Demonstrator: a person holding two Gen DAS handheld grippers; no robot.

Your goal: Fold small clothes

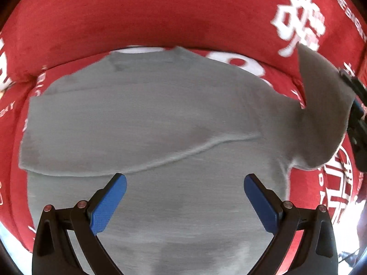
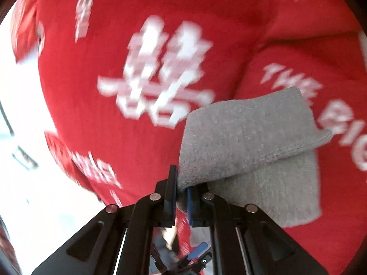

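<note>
Underneath everything, a red plush sofa cover with white printed lettering (image 1: pixel 160 11), filling both views from edge to edge. Spread flat on it, a small grey knitted sweater (image 1: pixel 142 114), body at centre of the left wrist view, one sleeve already crossing it as a diagonal seam from 8 o'clock toward 3 o'clock. At 2 o'clock, the grey sweater's other sleeve (image 1: pixel 325 114) lifted clear of the cover, standing up in a peak. Same sleeve (image 2: pixel 250 135) at 3 o'clock in the right wrist view, doubled over and hanging from the grip. Right gripper (image 2: pixel 182 194) at 6 o'clock there, fingers pressed together on the sleeve's edge. Left gripper (image 1: pixel 185 185) at 6 o'clock in its own view, blue pads spread wide, holding nothing, poised over the lower body of the garment.

Probably mid sleeve-fold. Best done by carrying the sleeve across toward 9 o'clock, keeping it taut, laying it flat over the chest before releasing. Worth pinning the body with the free gripper, since soft knit likely drags. Motion blur on the right side: slower travel advisable.
</note>
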